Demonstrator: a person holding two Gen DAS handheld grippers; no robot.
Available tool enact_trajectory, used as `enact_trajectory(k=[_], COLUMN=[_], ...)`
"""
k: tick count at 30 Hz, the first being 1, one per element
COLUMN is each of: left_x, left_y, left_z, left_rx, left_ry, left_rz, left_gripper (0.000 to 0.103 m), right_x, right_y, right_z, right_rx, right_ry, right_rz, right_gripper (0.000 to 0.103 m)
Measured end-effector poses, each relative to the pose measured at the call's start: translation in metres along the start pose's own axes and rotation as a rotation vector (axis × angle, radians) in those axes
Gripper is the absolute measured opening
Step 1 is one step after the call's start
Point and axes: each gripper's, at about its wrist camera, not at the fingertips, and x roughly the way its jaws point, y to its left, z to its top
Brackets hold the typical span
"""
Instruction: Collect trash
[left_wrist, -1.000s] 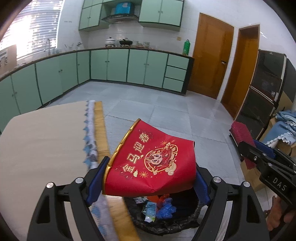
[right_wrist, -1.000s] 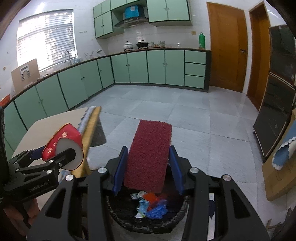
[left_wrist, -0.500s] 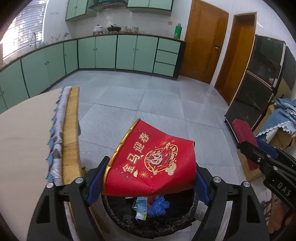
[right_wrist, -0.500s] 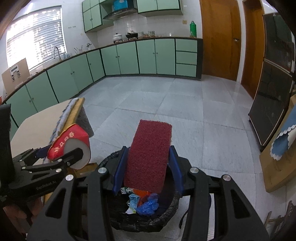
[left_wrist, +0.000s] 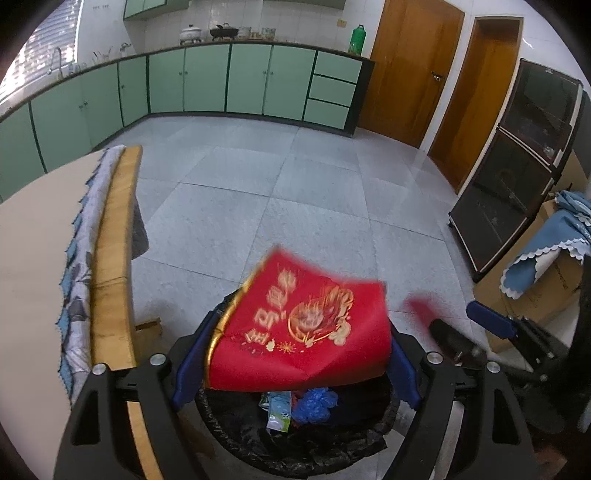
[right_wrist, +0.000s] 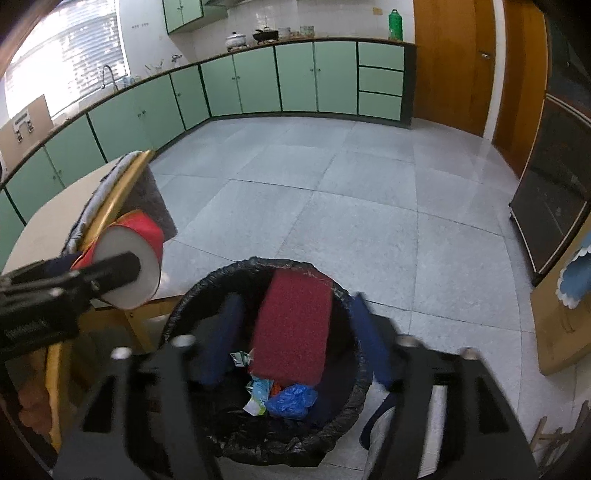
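A red paper cup with gold print (left_wrist: 306, 332) sits squeezed between the blue pads of my left gripper (left_wrist: 295, 358), just above the black-lined trash bin (left_wrist: 236, 443). In the right wrist view the cup's white inside (right_wrist: 125, 273) shows at the left. My right gripper (right_wrist: 295, 332) hangs over the bin (right_wrist: 192, 295), and its jaws are opening. A dark red scouring pad (right_wrist: 295, 314) lies between them with a gap on each side, tipping into the bin. A blue wad (right_wrist: 291, 400) and a small carton (right_wrist: 258, 395) lie inside.
A table with a patterned cloth and wooden rim (left_wrist: 114, 258) stands close on the left of the bin. At the right are a cardboard box with blue cloth (left_wrist: 535, 266) and a dark cabinet (left_wrist: 517, 184). Grey tiled floor (left_wrist: 295, 192) stretches ahead to green cupboards.
Both grippers have sunk toward the bin. The right jaws have spread off the scouring pad, which now sits lower, inside the bin's mouth. The left still grips the red cup.
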Motion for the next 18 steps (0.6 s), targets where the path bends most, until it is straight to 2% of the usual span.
enact_trajectory(k=[4,9,12,18], left_x=[-0.004,-0.026,-0.046,-0.088], left_y=[0.001,0.003,0.004,0.012], left_z=[0.002,0.005,0.006,0.005], left_rx=[-0.005,-0.011,-0.008,-0.006], left_ry=[-0.015,-0.062,-0.101,-0.163], left_rz=[-0.019,-0.009,0.007,0.047], left_gripper=[0.085,0.086,0.087,0.089], right_x=[-0.001,-0.015,-0.028,-0.066], right_y=[-0.003,-0.003,-0.001,0.008], right_z=[-0.002,0.003,0.009,0.018], right_rx=[-0.005,-0.008,-0.006,-0.006], right_ry=[0.000,-0.025,-0.040,-0.082], right_rz=[-0.009,-0.026,-0.016,0.022], right_gripper=[0.071,0.089,0.094,0.096])
